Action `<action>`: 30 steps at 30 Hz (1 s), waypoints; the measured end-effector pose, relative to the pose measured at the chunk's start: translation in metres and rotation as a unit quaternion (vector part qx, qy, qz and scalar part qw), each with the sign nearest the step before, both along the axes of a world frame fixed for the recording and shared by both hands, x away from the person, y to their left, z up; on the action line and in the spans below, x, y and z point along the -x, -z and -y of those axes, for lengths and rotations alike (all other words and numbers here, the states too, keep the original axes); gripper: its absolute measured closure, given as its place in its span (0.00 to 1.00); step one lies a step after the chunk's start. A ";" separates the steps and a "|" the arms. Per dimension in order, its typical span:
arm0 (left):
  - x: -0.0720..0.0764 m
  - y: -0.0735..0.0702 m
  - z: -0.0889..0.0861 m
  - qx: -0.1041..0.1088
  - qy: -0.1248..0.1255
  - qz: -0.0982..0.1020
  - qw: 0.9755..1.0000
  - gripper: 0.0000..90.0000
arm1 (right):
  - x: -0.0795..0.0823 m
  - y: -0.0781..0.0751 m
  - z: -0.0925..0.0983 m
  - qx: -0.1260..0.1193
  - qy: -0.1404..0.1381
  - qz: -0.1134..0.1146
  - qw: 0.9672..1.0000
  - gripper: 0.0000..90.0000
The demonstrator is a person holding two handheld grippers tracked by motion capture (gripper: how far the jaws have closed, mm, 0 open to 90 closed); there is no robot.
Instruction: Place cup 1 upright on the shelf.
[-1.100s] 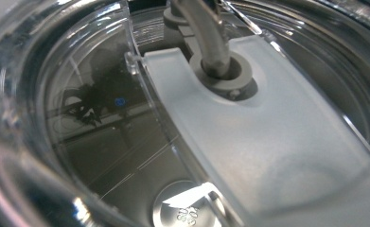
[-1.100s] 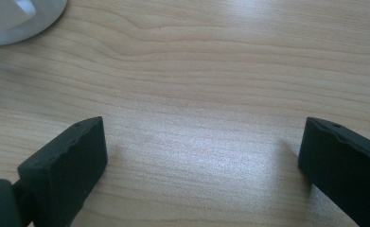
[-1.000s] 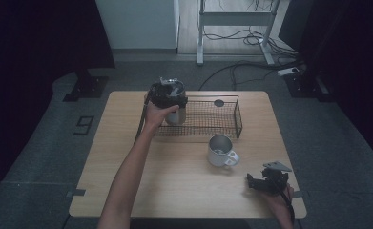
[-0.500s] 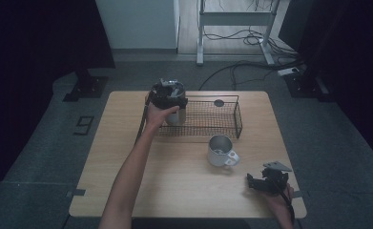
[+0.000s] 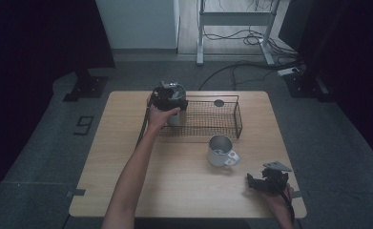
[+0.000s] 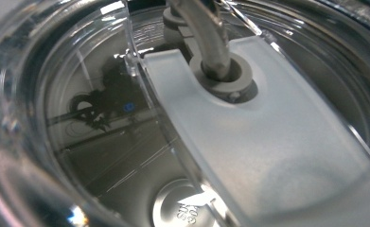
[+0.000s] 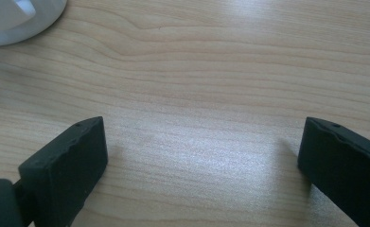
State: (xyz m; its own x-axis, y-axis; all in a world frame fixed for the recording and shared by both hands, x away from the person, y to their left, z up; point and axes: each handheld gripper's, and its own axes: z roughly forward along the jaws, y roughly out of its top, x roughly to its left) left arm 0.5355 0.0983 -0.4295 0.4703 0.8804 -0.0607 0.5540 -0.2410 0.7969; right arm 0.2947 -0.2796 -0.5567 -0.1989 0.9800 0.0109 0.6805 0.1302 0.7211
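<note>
Landmark is the black wire basket (image 5: 208, 125) at the far middle of the wooden table (image 5: 127, 157).

Left gripper (image 5: 167, 98) sits over the basket's left end, held by the left hand (image 5: 160, 117), whose forearm runs up from the table's near edge. Right under it, at the basket's left end, stands a steel cup with a clear lid (image 5: 177, 107); it looks to be inside the basket, though the hand covers its base, so not certain. In the left gripper view the camera is pressed close against the clear lid (image 6: 268, 142): a frosted strip crosses it, a grey stem pokes through a round grommet, and the steel bottom with a stamped mark shows through the plastic. The jaws are not visible there, so cannot tell if the claw is wide, narrow or gripping the cup.

Inside the basket, near its far right corner, lies a small dark round thing (image 5: 219, 102), too small to identify.

Just in front of the basket's right half, on bare table, stands a metal mug (image 5: 221, 151), open side up, handle toward the near right. It is apart from the basket.

Right gripper (image 5: 265, 181) is well away from the basket, by the table's near right corner, low over the wood, in the right hand (image 5: 279, 200). In the right gripper view (image 7: 197, 161) the two black jaws stand wide apart, plain wood grain between them, nothing held. A pale curved edge of the mug (image 7: 12, 19) shows at that view's top left corner.
</note>
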 end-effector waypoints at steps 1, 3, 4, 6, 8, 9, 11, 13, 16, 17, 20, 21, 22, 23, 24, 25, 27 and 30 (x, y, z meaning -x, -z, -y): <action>0.000 0.002 0.000 -0.001 -0.001 -0.001 1.000 0.04 | 0.000 0.000 0.000 0.000 0.000 0.000 1.000 0.02; -0.001 0.005 -0.001 -0.002 -0.002 -0.004 1.000 0.04 | 0.000 0.000 0.000 0.000 0.000 0.000 1.000 0.02; -0.002 0.007 -0.001 -0.003 -0.004 -0.005 1.000 0.04 | 0.000 0.000 0.000 0.000 0.000 0.000 1.000 0.02; -0.004 0.009 -0.003 -0.001 -0.007 -0.008 1.000 0.04 | 0.000 0.000 0.000 0.000 0.000 0.000 1.000 0.02; -0.005 0.011 -0.004 0.003 -0.010 -0.010 1.000 0.04 | 0.000 0.000 0.000 0.000 0.000 0.000 1.000 0.02; -0.005 0.011 -0.004 0.002 -0.010 -0.010 1.000 0.04 | 0.000 0.000 0.000 0.000 0.000 0.000 1.000 0.02; -0.005 0.012 -0.004 -0.001 -0.010 -0.011 1.000 0.04 | 0.000 0.000 0.000 0.000 0.000 0.000 1.000 0.02; -0.006 0.013 -0.004 -0.002 -0.011 -0.013 1.000 0.04 | 0.000 0.000 0.000 0.000 0.000 0.000 1.000 0.02; -0.006 0.014 -0.004 -0.002 -0.011 -0.013 1.000 0.04 | 0.000 0.000 0.000 0.000 0.000 0.000 1.000 0.02; -0.006 0.015 -0.003 -0.004 -0.011 -0.014 1.000 0.04 | 0.000 0.000 0.000 0.000 0.000 0.000 1.000 0.02; -0.006 0.017 -0.001 -0.011 -0.010 -0.015 1.000 0.04 | 0.000 0.000 0.000 0.000 0.000 0.000 1.000 0.02; -0.007 0.018 -0.001 -0.011 -0.010 -0.016 1.000 0.04 | 0.000 0.000 0.000 0.000 0.000 0.000 1.000 0.02; -0.007 0.018 -0.001 -0.010 -0.010 -0.016 1.000 0.04 | 0.000 0.000 0.000 0.000 0.000 0.000 1.000 0.02; -0.007 0.019 0.000 -0.010 -0.011 -0.017 1.000 0.04 | 0.000 0.000 0.000 0.000 0.000 0.000 1.000 0.02; -0.007 0.019 0.000 -0.011 -0.011 -0.017 1.000 0.04 | 0.000 0.000 0.000 0.000 0.000 0.000 1.000 0.02; -0.007 0.020 0.000 -0.011 -0.011 -0.018 1.000 0.04 | 0.000 0.000 0.000 0.000 0.000 0.000 1.000 0.02; -0.007 0.021 0.000 -0.012 -0.012 -0.019 1.000 0.04 | 0.000 0.000 0.000 0.000 0.000 0.000 1.000 0.02; -0.008 0.027 0.000 -0.014 -0.015 -0.023 1.000 0.04 | 0.000 0.000 0.000 0.000 0.000 0.000 1.000 0.02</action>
State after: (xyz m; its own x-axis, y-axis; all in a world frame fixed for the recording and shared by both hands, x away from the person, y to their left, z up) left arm 0.5435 0.0978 -0.4566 0.4416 0.8955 -0.0560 0.5970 -0.2466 0.7634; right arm 0.2947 -0.2796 -0.5567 -0.1986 0.9800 0.0111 0.6808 0.1298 0.7209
